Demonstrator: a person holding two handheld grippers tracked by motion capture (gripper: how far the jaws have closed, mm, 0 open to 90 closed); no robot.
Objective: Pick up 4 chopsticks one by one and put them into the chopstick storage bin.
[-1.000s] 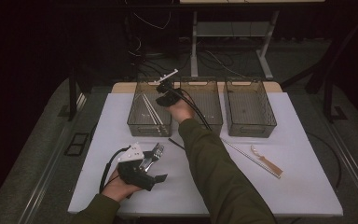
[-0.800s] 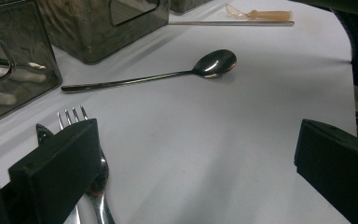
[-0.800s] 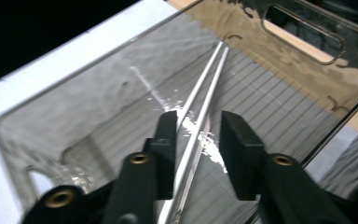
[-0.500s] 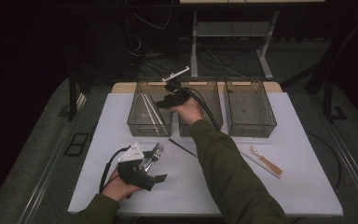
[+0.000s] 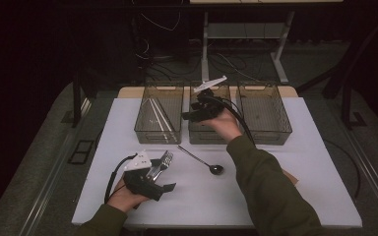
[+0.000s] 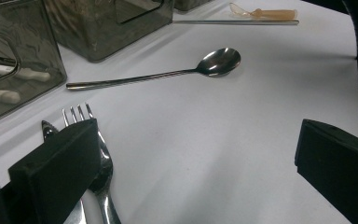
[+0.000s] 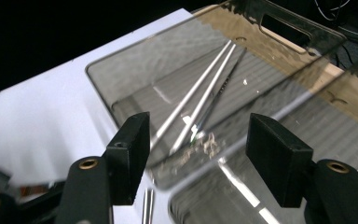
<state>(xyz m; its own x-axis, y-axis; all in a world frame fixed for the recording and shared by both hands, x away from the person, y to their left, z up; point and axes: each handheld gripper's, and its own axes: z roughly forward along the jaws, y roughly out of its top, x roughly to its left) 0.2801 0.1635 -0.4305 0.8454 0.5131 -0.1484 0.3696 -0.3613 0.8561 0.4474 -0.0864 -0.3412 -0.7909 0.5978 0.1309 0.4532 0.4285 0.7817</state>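
Opening empty, right gripper (image 5: 191, 116) left the chopsticks (image 7: 200, 100)

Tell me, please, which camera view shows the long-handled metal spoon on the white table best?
The left gripper view: the spoon lies close and sharp, bowl and whole handle clear of the jaws. The high view shows the same spoon small and dark, between the two forearms, in front of the middle bin.

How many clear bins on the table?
3, in a row along the table's far edge: left bin holding chopsticks, middle bin partly behind the right gripper, right bin. None seems hidden.
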